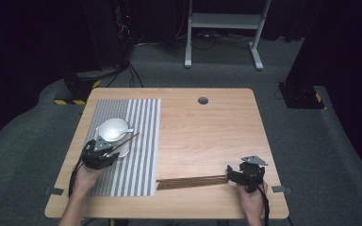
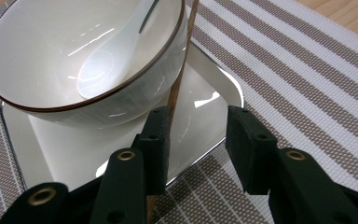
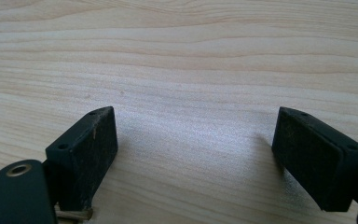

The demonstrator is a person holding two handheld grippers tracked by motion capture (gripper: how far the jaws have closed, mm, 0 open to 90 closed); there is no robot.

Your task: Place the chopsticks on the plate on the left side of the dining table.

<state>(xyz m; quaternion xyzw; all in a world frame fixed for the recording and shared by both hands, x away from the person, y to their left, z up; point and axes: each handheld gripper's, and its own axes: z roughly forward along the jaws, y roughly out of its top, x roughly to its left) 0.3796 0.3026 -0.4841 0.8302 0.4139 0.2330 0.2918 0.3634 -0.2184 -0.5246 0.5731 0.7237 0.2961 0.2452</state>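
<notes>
A white bowl point(image 1: 112, 128) point(image 2: 37, 56) with a white spoon point(image 2: 107, 56) in it stands on a square white plate point(image 1: 124, 149) point(image 2: 205, 107). The plate lies on a grey-striped placemat point(image 1: 139, 160) point(image 2: 298, 70). A thin brown chopstick point(image 1: 128, 139) point(image 2: 182, 65) leans over the bowl's rim. My left gripper point(image 1: 109, 148) point(image 2: 198, 119) hovers at the plate's near edge. Its jaws are apart; the stick runs along the inner face of the left jaw, and the other jaw does not touch it. My right gripper point(image 1: 229, 175) point(image 3: 196, 133) stands open over bare wood, nothing between its jaws.
A brown slatted strip point(image 1: 192, 182) lies along the table's front, from the placemat's corner to the right gripper. A pale stick end point(image 3: 74, 214) shows beside that gripper's left jaw. A round cable hole point(image 1: 202, 100) sits at the wooden table's point(image 1: 207, 132) far edge.
</notes>
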